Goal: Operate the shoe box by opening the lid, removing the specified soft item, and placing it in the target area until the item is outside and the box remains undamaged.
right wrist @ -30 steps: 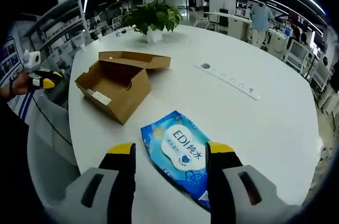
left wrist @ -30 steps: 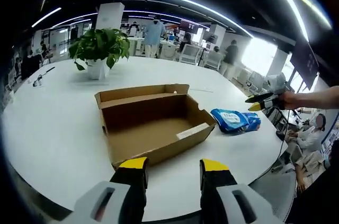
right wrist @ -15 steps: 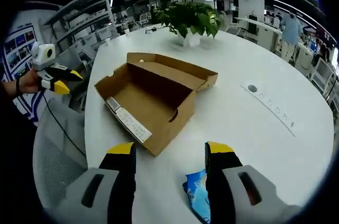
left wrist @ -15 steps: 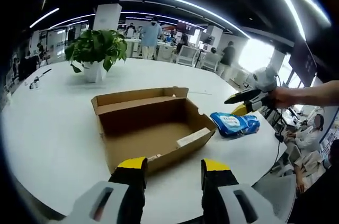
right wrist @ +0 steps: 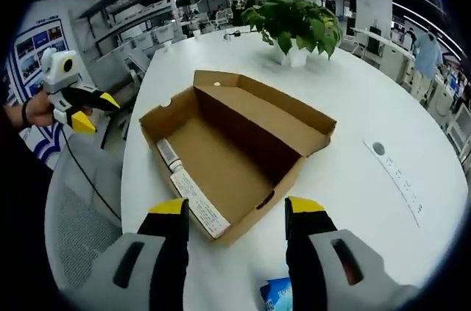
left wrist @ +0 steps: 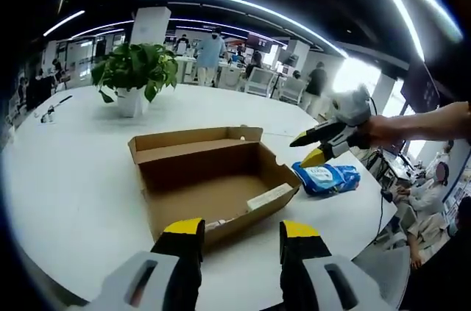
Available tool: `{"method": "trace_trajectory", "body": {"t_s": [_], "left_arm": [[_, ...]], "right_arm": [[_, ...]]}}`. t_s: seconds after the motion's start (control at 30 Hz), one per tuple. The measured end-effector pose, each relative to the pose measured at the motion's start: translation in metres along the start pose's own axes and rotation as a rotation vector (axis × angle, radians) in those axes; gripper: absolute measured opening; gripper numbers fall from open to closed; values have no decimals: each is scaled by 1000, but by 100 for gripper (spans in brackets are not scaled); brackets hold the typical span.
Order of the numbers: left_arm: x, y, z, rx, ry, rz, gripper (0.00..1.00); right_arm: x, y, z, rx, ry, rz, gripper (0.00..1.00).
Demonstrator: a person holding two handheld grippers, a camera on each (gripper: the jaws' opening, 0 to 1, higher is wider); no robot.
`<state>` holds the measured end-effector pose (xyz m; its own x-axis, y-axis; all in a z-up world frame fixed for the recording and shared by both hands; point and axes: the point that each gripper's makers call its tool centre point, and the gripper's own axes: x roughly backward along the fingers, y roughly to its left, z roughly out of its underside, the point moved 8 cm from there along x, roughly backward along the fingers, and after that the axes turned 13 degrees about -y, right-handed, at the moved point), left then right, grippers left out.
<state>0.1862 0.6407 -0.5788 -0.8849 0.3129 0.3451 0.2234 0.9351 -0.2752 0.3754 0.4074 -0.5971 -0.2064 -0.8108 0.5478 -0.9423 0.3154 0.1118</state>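
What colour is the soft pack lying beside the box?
Blue with white, clearest in the left gripper view: soft pack.

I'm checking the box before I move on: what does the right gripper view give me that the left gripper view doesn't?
Right gripper view: looks steeply down into the open shoe box, showing its bare floor and a white label along the near wall; a power strip lies on the table.

Left gripper view: the whole blue wipes pack on the table beside the box, under the right tool.

Both: the lid folded back, the potted plant beyond, and both tools open.
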Motion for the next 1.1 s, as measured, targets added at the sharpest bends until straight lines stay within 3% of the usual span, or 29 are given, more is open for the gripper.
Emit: {"method": "trace_trajectory", "body": {"t_s": [0.43,1.1], "left_arm": [[1,5,3,18,-7,-8,41],[10,12,8,46,-25,-3,41]], "right_arm": [[-20,-6,-3,40,80,-60,49],[-61,-13,4,180,282,-188,52]]}}
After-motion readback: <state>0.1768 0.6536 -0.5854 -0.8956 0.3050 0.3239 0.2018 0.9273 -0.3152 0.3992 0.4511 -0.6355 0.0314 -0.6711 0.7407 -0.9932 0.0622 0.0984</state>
